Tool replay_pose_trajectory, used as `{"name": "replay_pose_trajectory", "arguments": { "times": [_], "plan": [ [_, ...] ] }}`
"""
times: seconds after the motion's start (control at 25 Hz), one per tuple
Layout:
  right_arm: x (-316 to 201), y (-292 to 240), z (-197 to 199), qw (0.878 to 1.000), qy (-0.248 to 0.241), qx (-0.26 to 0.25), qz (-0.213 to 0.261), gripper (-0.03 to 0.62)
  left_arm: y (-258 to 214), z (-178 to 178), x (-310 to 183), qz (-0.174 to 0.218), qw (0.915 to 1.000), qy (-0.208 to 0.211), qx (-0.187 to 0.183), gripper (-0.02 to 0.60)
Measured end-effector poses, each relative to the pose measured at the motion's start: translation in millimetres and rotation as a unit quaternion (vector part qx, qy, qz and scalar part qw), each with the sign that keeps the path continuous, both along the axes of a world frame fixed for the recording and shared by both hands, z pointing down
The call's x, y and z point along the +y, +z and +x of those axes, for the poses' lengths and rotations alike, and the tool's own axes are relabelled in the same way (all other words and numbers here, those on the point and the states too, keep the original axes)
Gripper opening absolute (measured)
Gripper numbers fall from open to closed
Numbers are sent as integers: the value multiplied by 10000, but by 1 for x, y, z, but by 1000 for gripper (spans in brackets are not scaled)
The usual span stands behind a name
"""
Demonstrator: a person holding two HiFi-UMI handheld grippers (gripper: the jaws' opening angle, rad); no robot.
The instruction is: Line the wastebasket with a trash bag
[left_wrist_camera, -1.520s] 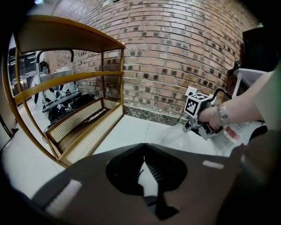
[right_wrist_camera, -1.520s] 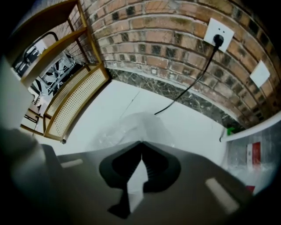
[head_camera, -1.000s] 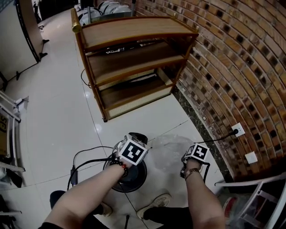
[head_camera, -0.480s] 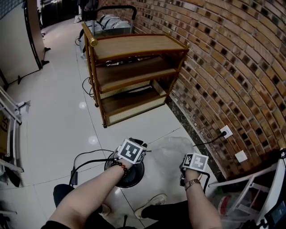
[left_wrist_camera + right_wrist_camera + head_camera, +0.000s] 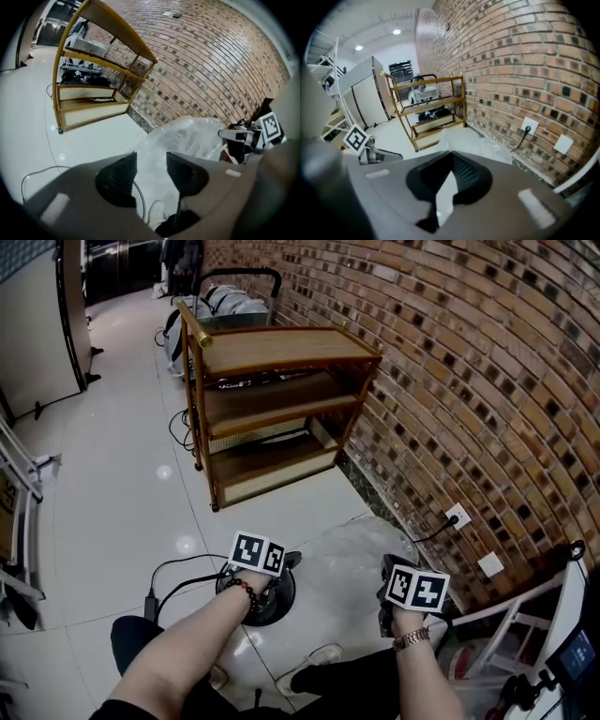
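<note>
Down by the rough brick wall (image 5: 469, 381), the round black wastebasket (image 5: 279, 594) stands on the glossy white floor (image 5: 112, 474). It is mostly covered by the person's left forearm, so I can't see into it. Just to its right a clear, crinkled trash bag (image 5: 352, 554) billows between the two tools. Its lower edge is lost behind them, and I can't tell whether it reaches the basket's rim.

The left gripper (image 5: 151, 164) has its ribbed dark fingers apart. The filmy plastic shows through the gap, though whether it touches them is unclear. The right gripper (image 5: 451, 172) has its fingers pressed together on a pale fold of the bag.

Beyond stands a slatted wooden shelf (image 5: 281, 352). A thin black cable (image 5: 173, 568) loops across the tiles.
</note>
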State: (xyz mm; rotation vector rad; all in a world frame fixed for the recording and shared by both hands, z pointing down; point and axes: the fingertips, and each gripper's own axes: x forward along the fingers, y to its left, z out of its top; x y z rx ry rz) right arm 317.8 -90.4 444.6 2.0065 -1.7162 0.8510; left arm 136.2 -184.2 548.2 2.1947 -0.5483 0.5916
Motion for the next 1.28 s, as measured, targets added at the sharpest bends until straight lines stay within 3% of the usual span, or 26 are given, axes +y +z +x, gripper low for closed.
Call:
{"name": "replay_pose_trajectory", "arguments": {
  "times": [0.2,0.48,0.56,0.64,0.76,0.92,0.96,1.0,1.04,1.12,1.16,1.28],
  "plan": [
    [3,-44,-26,9980,-374,-158,482,0,18,-12,11,-510,9984,-163,154,206],
    [6,-86,-56,9926,-786,-322,869,0,39,-27,27,-807,9963,-280,81,213],
    [7,-91,-61,9914,-862,-373,916,0,38,-37,30,-746,9967,-314,31,200],
    [8,-94,-64,9903,-919,-424,956,0,31,-49,29,-563,9977,-368,21,103],
    [10,-93,-71,9886,-1012,-508,992,0,11,-74,24,-219,9983,-533,28,6],
    [12,-90,-82,9863,-1104,-661,1036,0,-6,-98,24,191,9983,-538,-97,2],
    [13,-91,-85,9858,-1132,-670,1048,0,-4,-99,28,240,9985,-464,-151,49],
    [13,-93,-88,9852,-1164,-670,1062,0,0,-99,34,205,9988,-399,-194,190],
    [12,-95,-91,9846,-1199,-668,1078,0,6,-99,39,96,9990,-371,-220,286],
    [13,-101,-97,9833,-1274,-676,1110,0,20,-97,50,-194,9987,-421,-222,286],
    [13,-103,-101,9826,-1310,-679,1125,0,25,-97,53,-321,9981,-485,-188,260],
    [15,-111,-106,9809,-1387,-679,1184,0,22,-101,55,-343,9970,-694,-73,32]
  ]
}}
